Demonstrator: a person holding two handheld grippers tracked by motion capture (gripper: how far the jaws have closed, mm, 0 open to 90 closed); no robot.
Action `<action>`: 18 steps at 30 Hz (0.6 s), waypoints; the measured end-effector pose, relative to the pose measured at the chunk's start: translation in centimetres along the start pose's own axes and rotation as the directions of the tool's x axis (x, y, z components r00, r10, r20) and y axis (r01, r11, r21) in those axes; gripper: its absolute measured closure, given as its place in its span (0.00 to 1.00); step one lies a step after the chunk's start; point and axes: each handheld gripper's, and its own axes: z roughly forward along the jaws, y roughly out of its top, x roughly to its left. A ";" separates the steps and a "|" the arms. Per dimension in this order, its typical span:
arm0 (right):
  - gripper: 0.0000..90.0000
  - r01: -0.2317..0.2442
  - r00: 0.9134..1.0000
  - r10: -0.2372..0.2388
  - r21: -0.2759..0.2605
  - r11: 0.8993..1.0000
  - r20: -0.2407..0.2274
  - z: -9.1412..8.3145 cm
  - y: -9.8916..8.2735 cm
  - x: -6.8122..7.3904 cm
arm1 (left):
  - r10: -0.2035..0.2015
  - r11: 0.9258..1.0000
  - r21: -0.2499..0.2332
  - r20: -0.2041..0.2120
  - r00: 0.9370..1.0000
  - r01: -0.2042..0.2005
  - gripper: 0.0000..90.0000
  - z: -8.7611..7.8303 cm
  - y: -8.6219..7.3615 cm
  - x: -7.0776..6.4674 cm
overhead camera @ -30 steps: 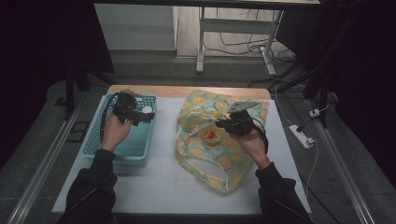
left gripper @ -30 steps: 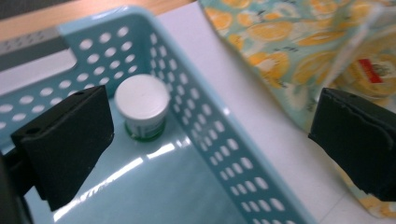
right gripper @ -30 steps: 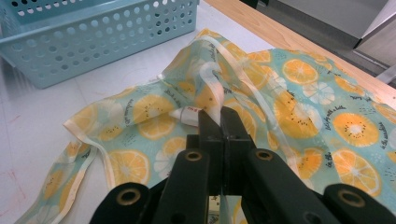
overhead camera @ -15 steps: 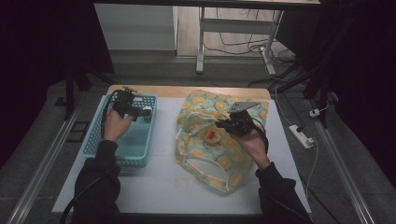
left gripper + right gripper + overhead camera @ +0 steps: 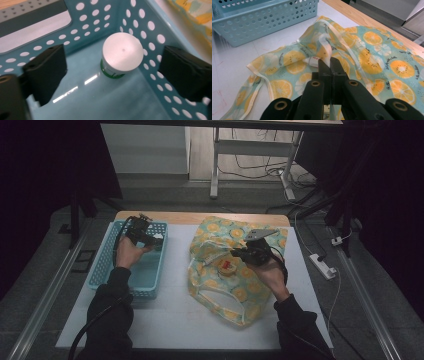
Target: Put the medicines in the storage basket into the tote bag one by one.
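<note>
1. Left gripper (image 5: 145, 236) is over the far end of the basket (image 5: 102, 265), jaws spread wide and just been closing in; nothing between the pads.
2. In the left gripper view the jar (image 5: 122, 55) stands upright on the basket floor between and beyond the two jaws, neither pad touching it. White lid up, green band at the base.
3. Jar sits in the basket's far right corner, just beside both perforated walls. Those walls crowd it on two sides; the near side of the basket floor is bare and glossy.
4. Right jaw is close to the basket's right wall, little slack there; left jaw has more room.
5. Right gripper (image 5: 329, 63) is clenched on a fold of the bag (image 5: 372, 47), pinching the fabric at the bag mouth.
6. Bag is the orange-slice print one, lying flat and rumpled on the table (image 5: 170, 320) right of the basket, apart from it.
7. A small white tube (image 5: 311, 60) with a red mark lies just beyond the right jaw tips, on the fabric.
8. High view: a round red-topped item (image 5: 227, 266) lies at the bag mouth.
9. Open white table runs along the near edge; wooden strip at the far edge.
</note>
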 end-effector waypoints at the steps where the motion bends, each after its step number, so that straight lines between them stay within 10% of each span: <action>1: 0.99 0.000 1.000 0.000 0.000 1.000 0.000 0.0 0.0 0.0 | 0.004 1.000 -0.001 -0.008 1.000 -0.004 0.17 0.1 0.0 -0.1; 11: 0.99 0.001 1.000 -0.001 -0.001 1.000 0.000 -0.1 0.0 0.0 | 0.014 1.000 0.028 0.028 1.000 -0.014 0.54 1.0 0.3 -0.6; 18: 0.99 -0.001 1.000 0.001 -0.004 1.000 0.001 -0.1 0.0 0.0 | -0.030 0.998 0.052 -0.008 1.000 0.031 0.56 0.8 0.5 -0.9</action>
